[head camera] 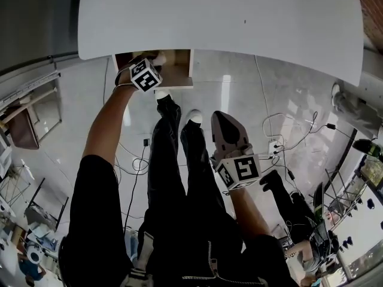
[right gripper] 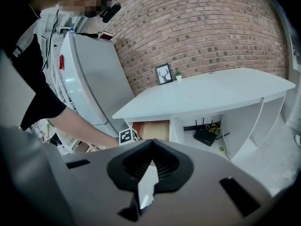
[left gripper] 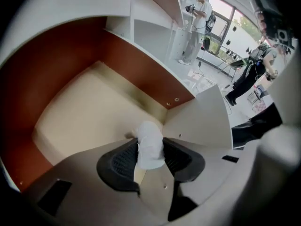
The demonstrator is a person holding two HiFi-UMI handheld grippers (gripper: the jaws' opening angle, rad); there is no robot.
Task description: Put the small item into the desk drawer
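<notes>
The left hand-held gripper [head camera: 154,60] reaches into the open drawer [left gripper: 80,112] under the left end of the white worktop [head camera: 227,17]. It is clenched on the small white item [left gripper: 149,142], which sits between its pads above the drawer's beige floor, near a corner. The right hand-held gripper [right gripper: 150,141] hangs well apart, in front of the worktop, its jaws pressed together with nothing between them.

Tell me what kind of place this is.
Probably an office-like lab or studio room: a white desk with an open drawer, a brick wall behind it, and loose cables across the tiled floor.
</notes>
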